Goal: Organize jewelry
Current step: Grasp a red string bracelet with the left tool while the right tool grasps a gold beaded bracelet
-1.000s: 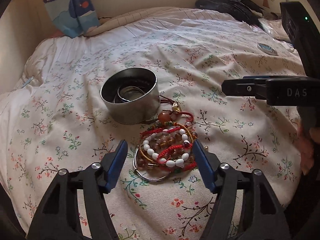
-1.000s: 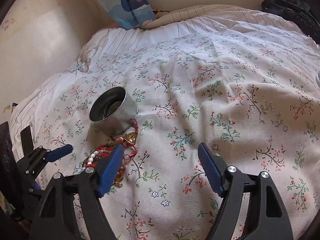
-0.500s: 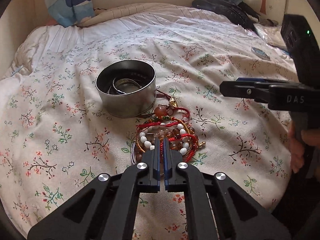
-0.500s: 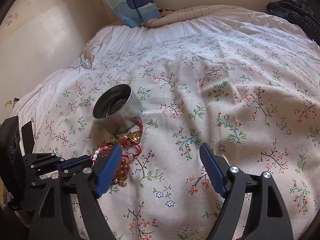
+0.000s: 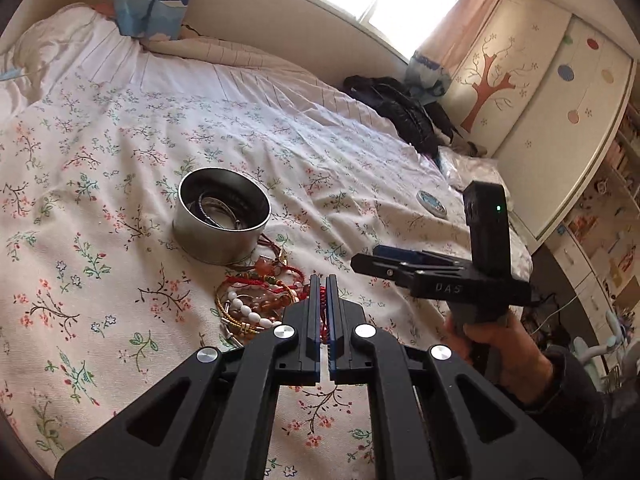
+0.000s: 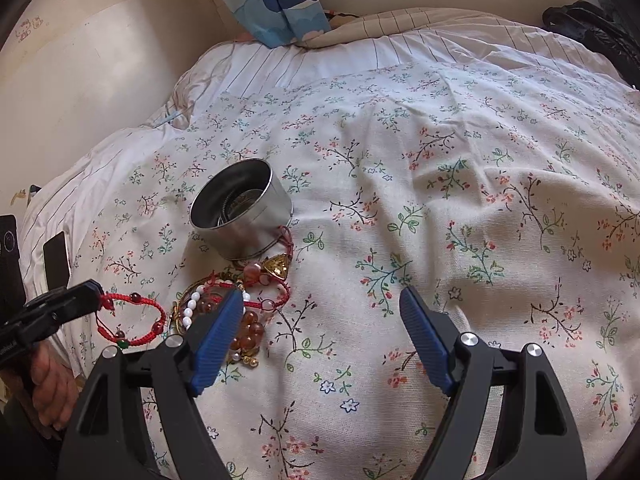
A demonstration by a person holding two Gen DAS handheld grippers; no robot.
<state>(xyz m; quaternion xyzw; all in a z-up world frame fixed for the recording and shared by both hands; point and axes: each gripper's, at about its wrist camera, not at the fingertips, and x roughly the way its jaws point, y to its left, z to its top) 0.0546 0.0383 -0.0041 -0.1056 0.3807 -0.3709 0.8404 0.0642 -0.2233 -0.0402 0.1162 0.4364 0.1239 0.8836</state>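
A round metal tin stands on the floral bedspread with bangles inside; it also shows in the right wrist view. A pile of bead and red cord bracelets lies just in front of it, also seen in the right wrist view. My left gripper is shut on a red cord bracelet, which hangs lifted off the pile. My right gripper is open and empty, hovering to the right of the pile.
A dark jacket lies at the far side of the bed. A small round tin lid rests near the bed's right edge. A blue patterned curtain hangs at the head of the bed.
My left gripper closed on the red cord bracelet in the pile and lifted it up and back. The right gripper stayed open and barely moved.
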